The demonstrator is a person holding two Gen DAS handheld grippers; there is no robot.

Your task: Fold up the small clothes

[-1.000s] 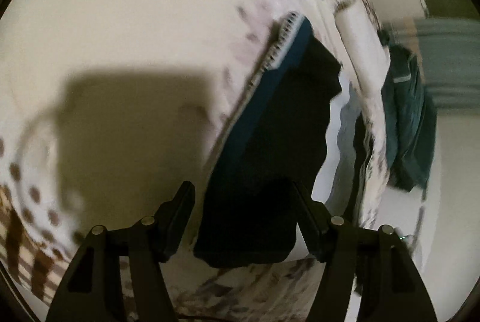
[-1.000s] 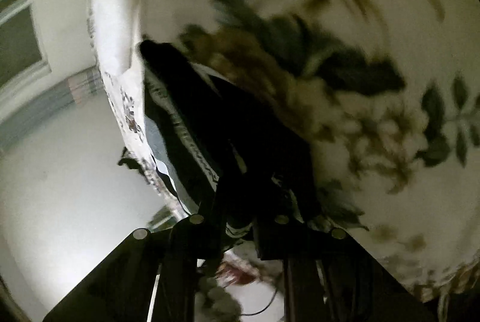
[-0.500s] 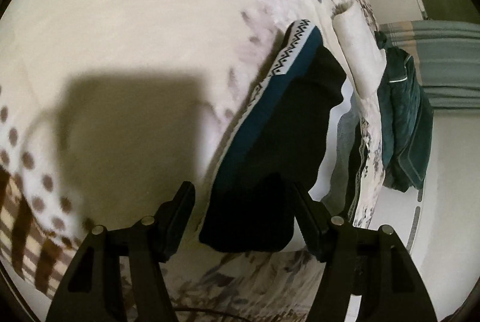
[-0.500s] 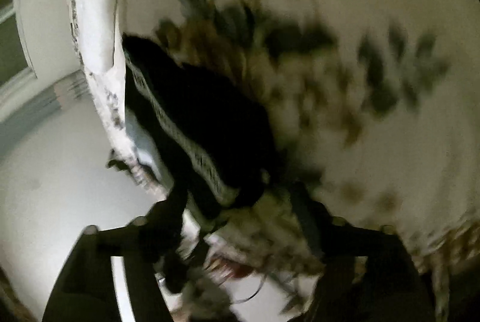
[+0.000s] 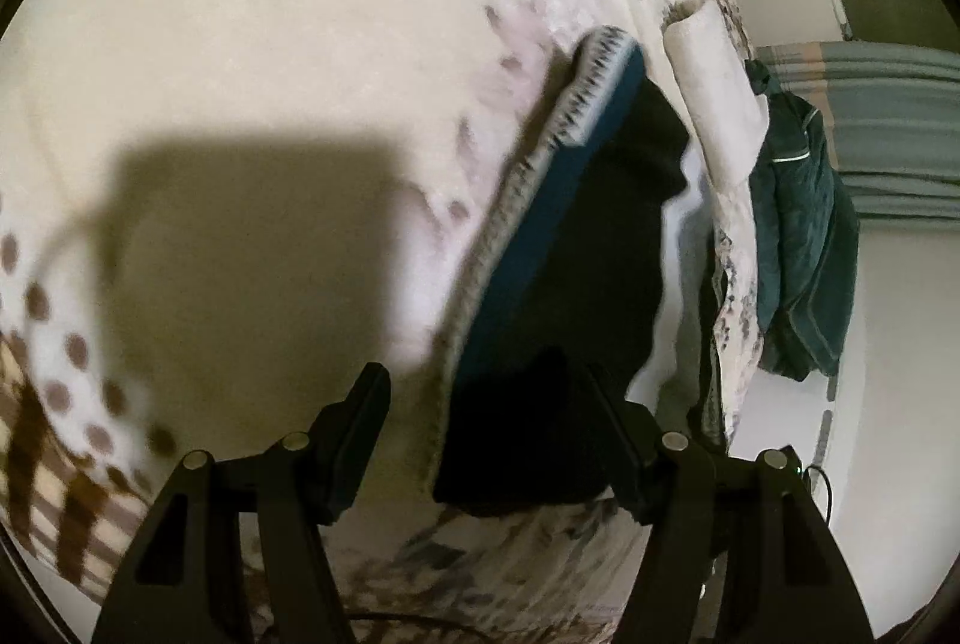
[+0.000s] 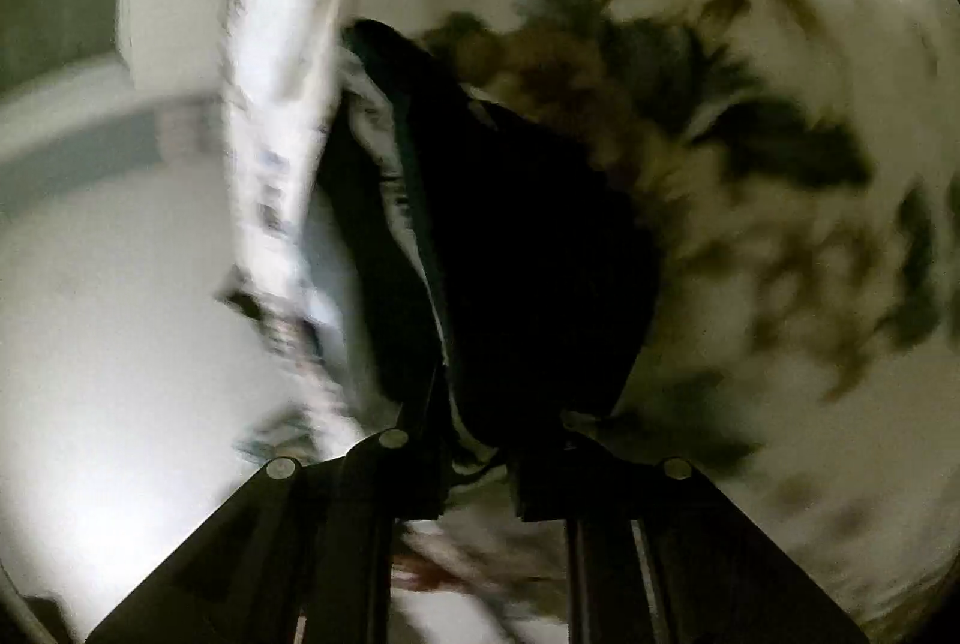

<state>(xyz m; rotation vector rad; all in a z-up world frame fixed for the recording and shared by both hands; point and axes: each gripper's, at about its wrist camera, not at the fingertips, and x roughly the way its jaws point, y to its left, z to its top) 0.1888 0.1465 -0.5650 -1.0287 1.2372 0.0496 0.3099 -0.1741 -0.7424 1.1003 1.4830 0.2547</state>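
Dark folded garment with teal, zigzag-trimmed waistband [image 5: 558, 248], near the edge of the cream floral bedspread [image 5: 270, 62]; left gripper [image 5: 489, 416] fingers spread, empty; right gripper [image 6: 480, 455] fingers closing on its hem; risk: shallow pinch slips, undoing the fold.

We see a soft, plush blanket [image 5: 300, 44] with a matt, velvety nap and a printed flower pattern covering the bed. On it lies a dark garment [image 5: 576, 254] of matt knit cloth, with a teal band and a woven white zigzag trim along one edge. The left tongs [image 5: 486, 404] are matt black plastic with small, shiny metal screw heads. The right tongs [image 6: 480, 440] look the same: dull black plastic, bright metal screws. A teal garment [image 5: 804, 236] hanging at the bed's edge looks like fleecy cloth with thin pale piping.
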